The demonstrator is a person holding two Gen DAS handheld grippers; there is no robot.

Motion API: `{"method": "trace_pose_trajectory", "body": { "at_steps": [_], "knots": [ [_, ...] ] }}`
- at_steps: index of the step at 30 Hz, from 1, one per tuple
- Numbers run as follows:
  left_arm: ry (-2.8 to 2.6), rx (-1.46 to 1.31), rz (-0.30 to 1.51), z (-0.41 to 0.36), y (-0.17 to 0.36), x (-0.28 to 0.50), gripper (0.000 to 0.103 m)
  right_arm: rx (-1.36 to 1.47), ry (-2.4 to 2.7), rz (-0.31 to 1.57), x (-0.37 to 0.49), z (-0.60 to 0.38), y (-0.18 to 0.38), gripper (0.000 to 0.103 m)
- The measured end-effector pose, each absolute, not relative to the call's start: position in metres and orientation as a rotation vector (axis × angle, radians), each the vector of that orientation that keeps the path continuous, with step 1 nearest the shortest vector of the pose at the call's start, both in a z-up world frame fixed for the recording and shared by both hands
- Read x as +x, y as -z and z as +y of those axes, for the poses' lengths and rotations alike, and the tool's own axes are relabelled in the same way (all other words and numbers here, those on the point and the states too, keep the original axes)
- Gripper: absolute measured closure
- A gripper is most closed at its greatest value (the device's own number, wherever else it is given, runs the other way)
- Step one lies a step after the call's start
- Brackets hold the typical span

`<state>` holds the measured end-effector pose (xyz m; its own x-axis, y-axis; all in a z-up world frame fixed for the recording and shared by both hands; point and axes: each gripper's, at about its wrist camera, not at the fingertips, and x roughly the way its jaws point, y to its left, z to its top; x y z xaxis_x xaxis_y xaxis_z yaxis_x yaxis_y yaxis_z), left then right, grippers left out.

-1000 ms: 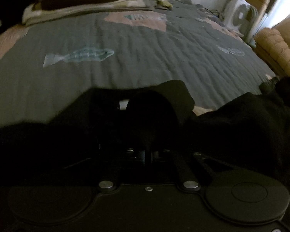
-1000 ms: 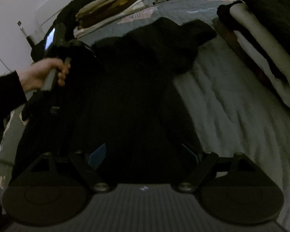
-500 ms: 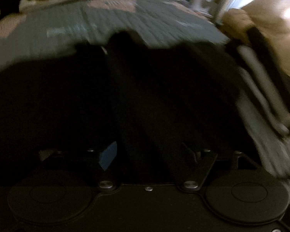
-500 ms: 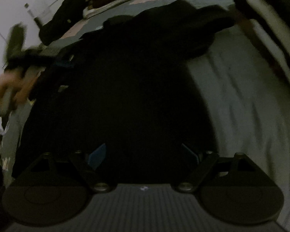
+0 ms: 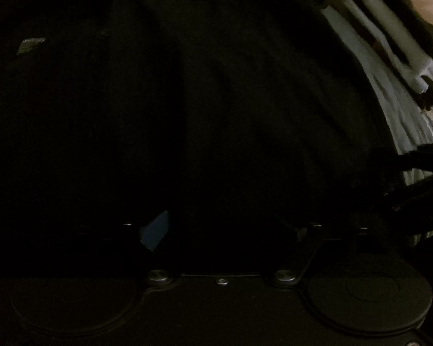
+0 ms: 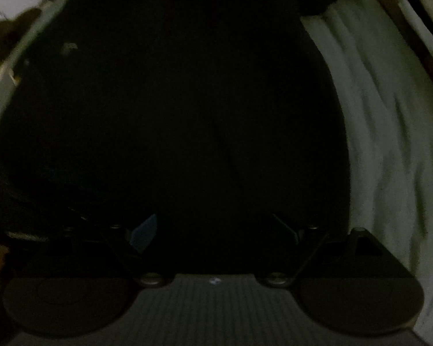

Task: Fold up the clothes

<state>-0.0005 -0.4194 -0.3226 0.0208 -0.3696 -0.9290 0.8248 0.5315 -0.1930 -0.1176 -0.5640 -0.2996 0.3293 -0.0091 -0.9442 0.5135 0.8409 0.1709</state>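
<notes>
A black garment (image 5: pixel 216 92) lies spread on the bed and fills nearly all of the left wrist view. It fills most of the right wrist view too (image 6: pixel 182 109). My left gripper (image 5: pixel 225 225) is open and close above the cloth, holding nothing. My right gripper (image 6: pixel 216 227) is open too, low over the same garment. A small grey label (image 5: pixel 30 45) shows on the cloth at the upper left. The fabric is too dark to make out folds.
The grey bedcover (image 6: pixel 389 144) shows to the right of the garment. A stack of folded clothes (image 5: pixel 389 37) lies at the upper right in the left wrist view. The other gripper's dark frame (image 5: pixel 418 178) shows at the right edge.
My left gripper has opened, let go of the black cloth and swung round to the right over the garment. Both grippers have dropped closer to it.
</notes>
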Motion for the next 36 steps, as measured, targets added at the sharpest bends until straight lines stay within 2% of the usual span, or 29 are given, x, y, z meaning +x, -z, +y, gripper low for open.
{"method": "trace_pose_trajectory", "body": {
  "at_steps": [4,6,9,12,19,23,28,36],
  "knots": [
    [0.983,0.490,1.245,-0.407,0.318,-0.009,0.016,0.453,0.376,1.229,-0.129,-0.558,0.300,0.016],
    [1.003,0.409,1.237,-0.396,0.305,0.000,0.016,0.460,0.390,1.230,-0.132,-0.559,0.293,0.016],
    [1.026,0.251,1.188,-0.375,0.279,0.016,0.015,0.492,0.388,1.108,-0.137,-0.560,0.264,0.016],
    [0.990,0.171,1.118,-0.358,0.259,0.031,0.009,0.546,0.364,0.972,-0.130,-0.557,0.243,0.012],
    [0.857,0.202,1.033,-0.343,0.254,0.059,0.008,0.531,0.390,0.874,-0.071,-0.559,0.250,0.011],
    [0.842,0.171,1.034,-0.327,0.256,0.069,0.008,0.535,0.429,0.808,-0.052,-0.612,0.238,0.011],
    [0.831,0.145,1.030,-0.331,0.256,0.070,0.008,0.550,0.545,0.786,-0.049,-0.729,0.228,0.011],
    [0.863,0.161,1.035,-0.347,0.259,0.071,0.008,0.754,0.633,0.652,-0.046,-0.838,0.254,0.011]
  ]
}}
